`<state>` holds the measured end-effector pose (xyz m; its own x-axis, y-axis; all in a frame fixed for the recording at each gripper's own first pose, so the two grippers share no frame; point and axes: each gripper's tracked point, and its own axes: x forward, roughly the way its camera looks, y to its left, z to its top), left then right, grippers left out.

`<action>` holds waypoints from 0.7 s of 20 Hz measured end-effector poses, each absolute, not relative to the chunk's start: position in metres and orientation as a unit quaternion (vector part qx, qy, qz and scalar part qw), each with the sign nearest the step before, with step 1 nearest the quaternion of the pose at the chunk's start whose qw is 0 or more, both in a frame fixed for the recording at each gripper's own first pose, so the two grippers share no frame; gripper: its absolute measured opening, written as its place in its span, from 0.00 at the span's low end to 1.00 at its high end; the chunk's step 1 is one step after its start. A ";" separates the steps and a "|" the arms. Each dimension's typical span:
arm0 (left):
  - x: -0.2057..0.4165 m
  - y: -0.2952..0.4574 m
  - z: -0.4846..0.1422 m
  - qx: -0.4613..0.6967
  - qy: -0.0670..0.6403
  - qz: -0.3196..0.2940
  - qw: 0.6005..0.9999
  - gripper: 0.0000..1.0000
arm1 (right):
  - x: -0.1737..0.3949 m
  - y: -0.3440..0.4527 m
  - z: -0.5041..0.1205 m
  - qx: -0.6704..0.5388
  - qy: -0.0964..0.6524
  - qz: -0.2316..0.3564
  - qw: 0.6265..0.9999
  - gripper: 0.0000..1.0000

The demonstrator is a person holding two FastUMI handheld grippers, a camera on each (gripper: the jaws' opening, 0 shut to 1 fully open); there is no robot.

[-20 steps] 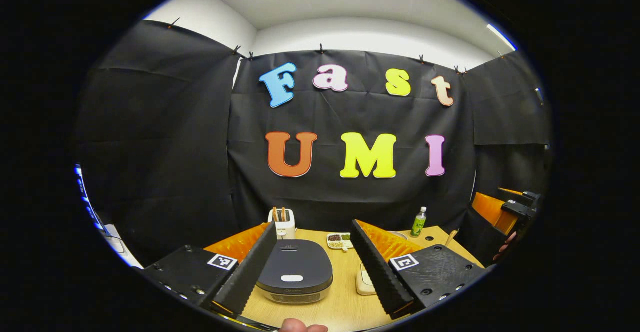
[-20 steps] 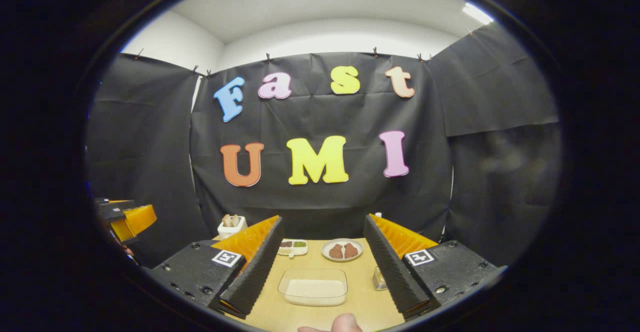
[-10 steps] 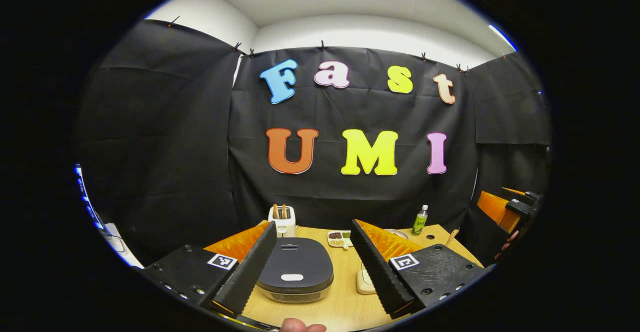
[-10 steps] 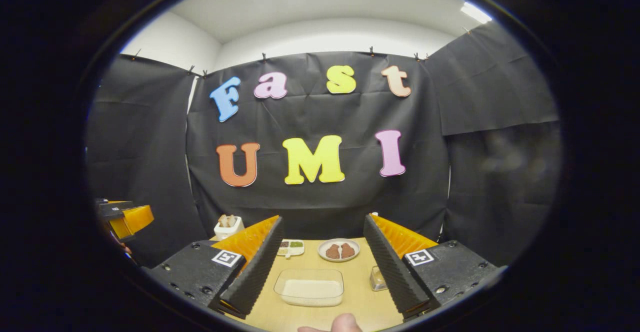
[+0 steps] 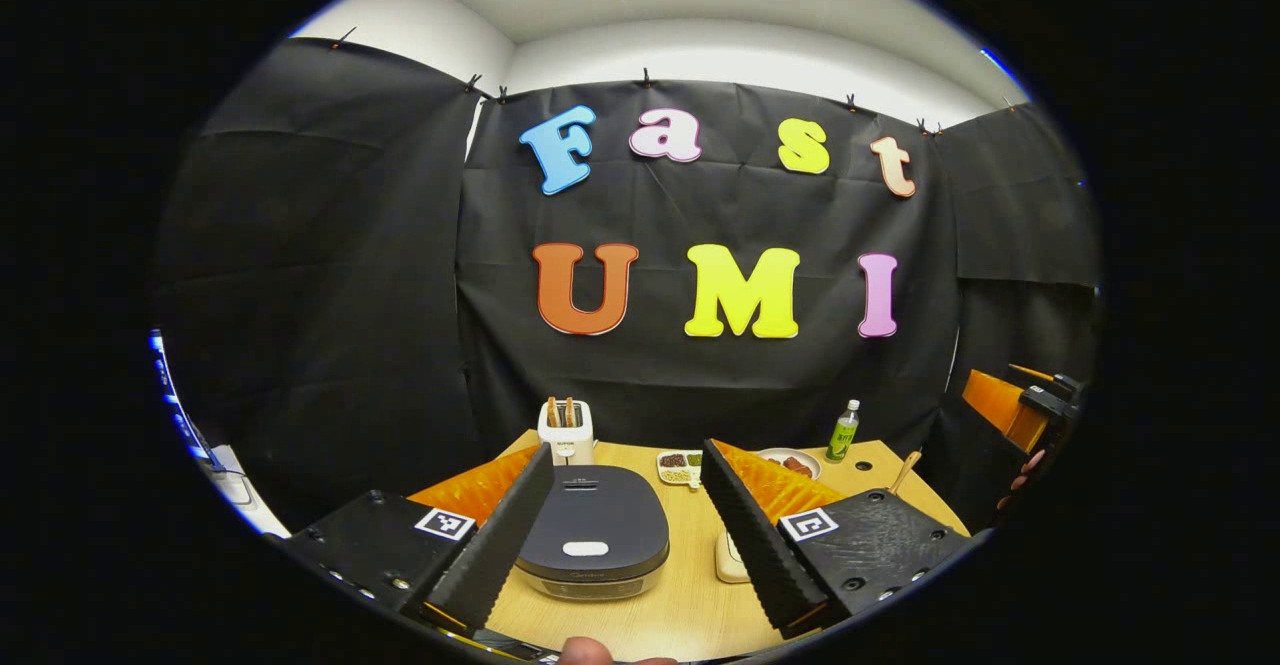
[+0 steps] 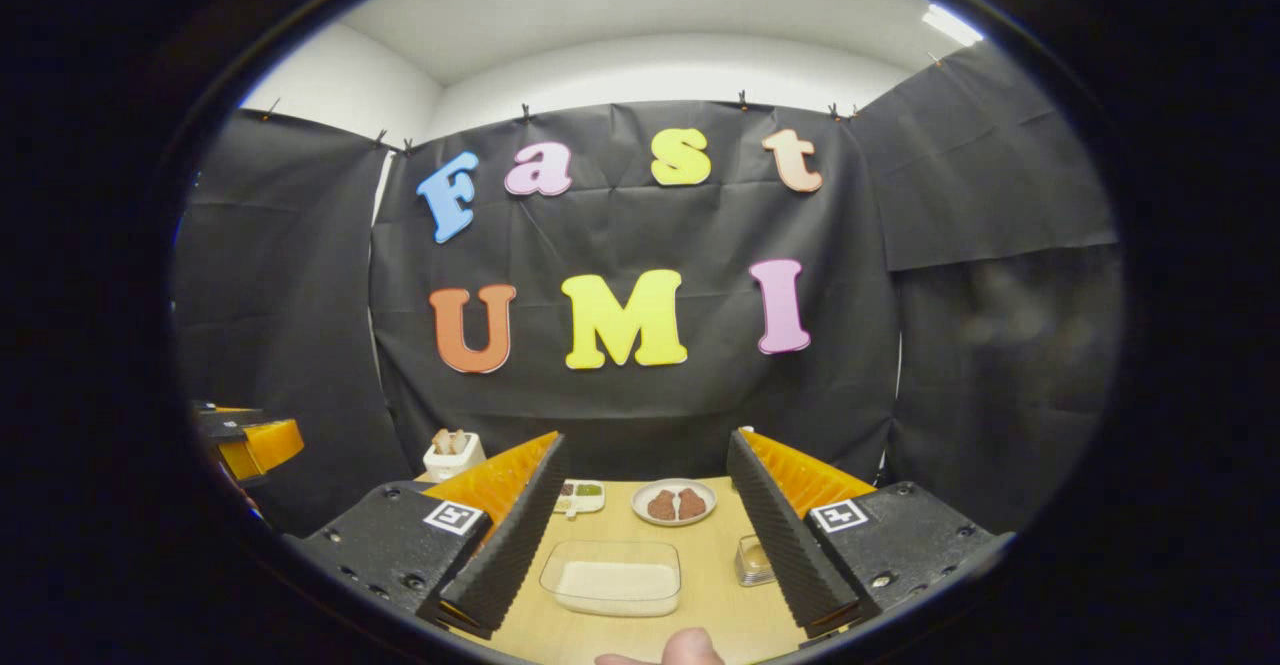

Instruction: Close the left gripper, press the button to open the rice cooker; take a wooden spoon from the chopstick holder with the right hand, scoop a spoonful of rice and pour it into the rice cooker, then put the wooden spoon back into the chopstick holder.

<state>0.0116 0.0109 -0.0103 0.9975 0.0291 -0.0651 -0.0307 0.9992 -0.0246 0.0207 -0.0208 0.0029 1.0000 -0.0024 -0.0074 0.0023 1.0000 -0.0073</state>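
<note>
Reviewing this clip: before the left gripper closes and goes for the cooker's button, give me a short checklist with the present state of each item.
1. Cooker lid shut, ready to be opened: ok.
2. Left gripper closed for pressing: not ok, fingers wide apart.
3. Button in line between the left fingers: ok.
4. Holder upright behind the cooker, wooden handles standing in it: ok.
5. Rice tray filled, lying ahead of the right gripper: ok.
6. Right gripper open and empty for the spoon: ok.

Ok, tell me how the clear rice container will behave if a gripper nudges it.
The clear container looks low and wide, so it probably slides rather than tips. Its shallow layer of rice suggests little weight. On the smooth table it may skid easily.
</note>
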 end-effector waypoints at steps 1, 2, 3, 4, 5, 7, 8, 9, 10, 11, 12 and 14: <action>0.012 0.011 -0.012 -0.013 0.037 0.015 0.999 0.95 | 0.022 -0.021 0.001 -0.003 0.007 0.001 1.000 1.00; 0.013 0.013 -0.014 -0.013 0.042 0.017 0.999 0.86 | 0.024 -0.021 0.001 -0.003 0.008 0.002 1.000 1.00; 0.013 0.014 -0.015 -0.014 0.048 0.018 0.999 0.95 | 0.025 -0.021 0.001 -0.004 0.008 0.004 1.000 1.00; 0.014 0.014 -0.018 -0.015 0.052 0.020 0.998 0.95 | 0.027 -0.022 0.002 -0.005 0.008 0.005 1.000 0.99; 0.016 0.016 -0.020 -0.016 0.058 0.023 0.998 1.00 | 0.030 -0.023 0.001 -0.005 0.009 0.006 1.000 0.99; 0.020 0.017 -0.028 -0.017 0.074 0.023 0.997 0.93 | 0.035 -0.026 0.000 -0.003 0.009 0.006 1.000 0.99; 0.022 0.017 -0.031 -0.017 0.080 0.024 0.996 0.72 | 0.037 -0.028 -0.001 -0.002 0.010 0.005 1.000 0.99; 0.024 0.019 -0.033 -0.016 0.084 0.026 0.996 0.75 | 0.040 -0.031 -0.002 -0.001 0.010 0.004 1.000 0.99; 0.025 0.019 -0.034 -0.018 0.088 0.025 0.996 0.80 | 0.043 -0.033 -0.003 0.001 0.010 0.002 1.000 0.99; 0.029 0.016 -0.037 -0.022 0.094 0.021 0.995 0.73 | 0.047 -0.035 -0.003 0.004 0.011 0.001 1.000 0.99; 0.032 0.015 -0.043 -0.022 0.105 0.017 0.994 0.65 | 0.052 -0.036 -0.004 0.005 0.015 0.003 1.000 0.99; 0.040 0.022 -0.061 -0.020 0.132 0.017 0.991 0.53 | 0.058 -0.035 -0.005 0.002 0.017 0.008 1.000 1.00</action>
